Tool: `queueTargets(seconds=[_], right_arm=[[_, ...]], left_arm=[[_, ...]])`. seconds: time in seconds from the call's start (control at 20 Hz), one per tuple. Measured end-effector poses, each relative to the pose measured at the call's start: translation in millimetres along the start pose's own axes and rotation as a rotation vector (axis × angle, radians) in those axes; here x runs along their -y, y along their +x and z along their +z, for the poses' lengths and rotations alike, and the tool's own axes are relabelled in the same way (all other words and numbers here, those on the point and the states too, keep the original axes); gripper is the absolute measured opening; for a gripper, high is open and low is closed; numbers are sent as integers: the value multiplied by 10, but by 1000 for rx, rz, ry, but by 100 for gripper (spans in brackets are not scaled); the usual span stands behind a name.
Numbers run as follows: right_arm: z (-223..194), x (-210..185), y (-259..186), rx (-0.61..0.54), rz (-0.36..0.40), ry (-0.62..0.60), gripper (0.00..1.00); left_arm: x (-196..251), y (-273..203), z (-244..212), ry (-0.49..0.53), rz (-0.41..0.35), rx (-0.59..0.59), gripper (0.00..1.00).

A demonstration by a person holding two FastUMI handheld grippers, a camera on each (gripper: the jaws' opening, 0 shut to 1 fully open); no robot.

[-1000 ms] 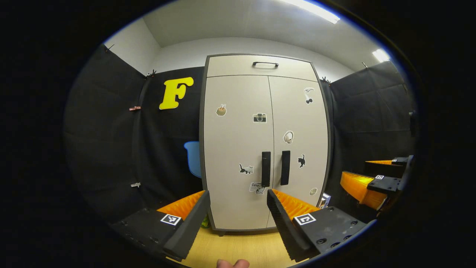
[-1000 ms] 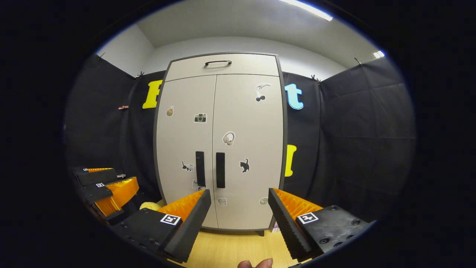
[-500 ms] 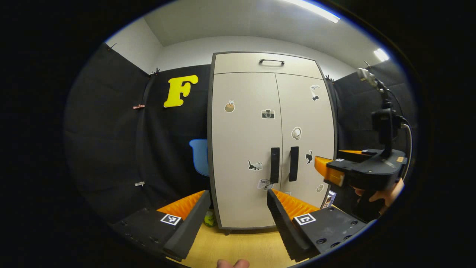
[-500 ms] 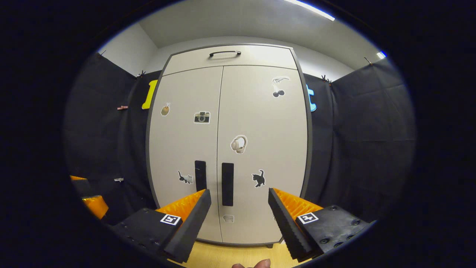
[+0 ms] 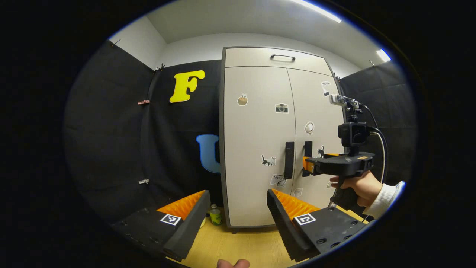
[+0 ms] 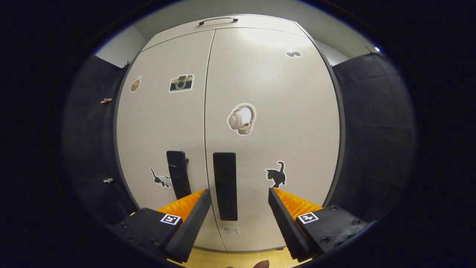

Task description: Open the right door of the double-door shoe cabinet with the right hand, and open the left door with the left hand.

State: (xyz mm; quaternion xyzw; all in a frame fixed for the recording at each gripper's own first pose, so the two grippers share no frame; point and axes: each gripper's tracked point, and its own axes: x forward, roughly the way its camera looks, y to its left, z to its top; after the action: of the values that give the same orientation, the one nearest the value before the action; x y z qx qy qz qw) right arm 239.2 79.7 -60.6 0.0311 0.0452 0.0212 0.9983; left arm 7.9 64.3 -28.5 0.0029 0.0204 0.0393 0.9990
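Note:
The pale double-door shoe cabinet [image 5: 256, 126] stands closed, with stickers on both doors. In the left gripper view, its left handle [image 5: 289, 160] and right handle [image 5: 308, 149] are dark upright bars beside the centre seam. My left gripper [image 5: 238, 192] is open and empty, well back from the cabinet. The right gripper [image 5: 305, 166], held by a hand [image 5: 357, 186], has its tips at the right handle. In the right gripper view, the right gripper [image 6: 238, 191] is open close to the doors. The right handle [image 6: 225, 186] shows between its fingers, and the left handle [image 6: 177, 173] lies just to their left.
A top drawer with a dark handle [image 5: 282, 57] sits above the doors. A small green can [image 5: 214, 216] stands on the wooden floor [image 5: 238, 242] at the cabinet's left foot. Black cloth walls close in both sides.
The right gripper has moved forward to the right door's handle, and the cabinet looms much larger in its view. My left gripper has shifted a little to the left. Both doors remain closed.

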Motion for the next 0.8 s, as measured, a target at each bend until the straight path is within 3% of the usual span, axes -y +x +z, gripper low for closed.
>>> queueTargets(seconds=[0.05,0.1,0.3,0.4,0.55,0.6,0.7,0.8], right_arm=[[-27,-28,71,-2,3,8,97],[-46,-48,140,-5,5,15,90],[-67,-74,301,8,-11,13,83],[-66,-120,315,23,-15,3,54],[-69,-160,398,41,-21,-61,50],[-31,-139,283,38,-32,-60,32],[-68,-155,322,30,-38,-39,35],[-47,-148,326,34,-43,-43,30]], left_arm=[[-40,6,-9,-2,5,-3,94],[-74,19,-12,-2,7,-4,94],[-178,51,-41,-1,14,-8,94],[-227,53,-66,-4,16,-10,94],[-271,56,-97,-11,17,-15,94],[-280,54,-92,-11,18,-17,94],[-301,31,-97,-13,19,-18,95],[-301,2,-105,-19,20,-17,95]])
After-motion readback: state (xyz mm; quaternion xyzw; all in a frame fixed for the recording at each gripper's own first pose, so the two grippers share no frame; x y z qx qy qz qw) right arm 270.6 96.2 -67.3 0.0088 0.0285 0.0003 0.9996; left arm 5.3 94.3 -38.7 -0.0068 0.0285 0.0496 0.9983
